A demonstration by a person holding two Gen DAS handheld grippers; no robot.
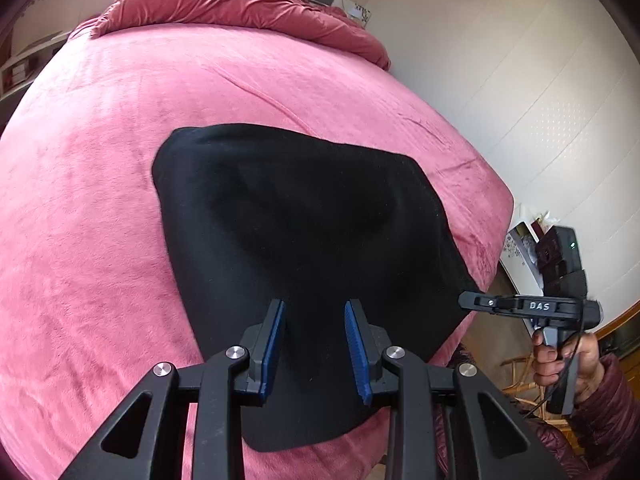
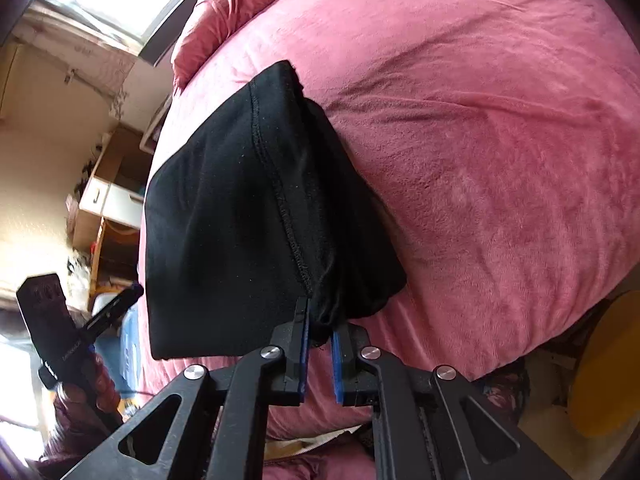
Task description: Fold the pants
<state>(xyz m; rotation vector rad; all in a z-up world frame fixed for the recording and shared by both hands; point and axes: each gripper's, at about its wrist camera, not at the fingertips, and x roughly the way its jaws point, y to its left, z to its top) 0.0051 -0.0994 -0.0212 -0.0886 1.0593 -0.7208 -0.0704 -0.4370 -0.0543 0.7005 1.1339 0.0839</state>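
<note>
Black pants, folded into a compact pad, lie on the pink bed cover near its corner. My left gripper hovers over their near edge, blue pads apart with nothing pinched between them. From the side, the right gripper reaches in to the right-hand edge of the pants. In the right wrist view, my right gripper is shut on a bunched corner of the pants, next to a stitched seam. The left gripper shows at the far left, off the bed edge beside the pants.
A crumpled pink duvet lies at the head of the bed. A white wall runs along the bed's right side. A person's hand holds the right gripper. Wooden shelves and a yellow object stand beside the bed.
</note>
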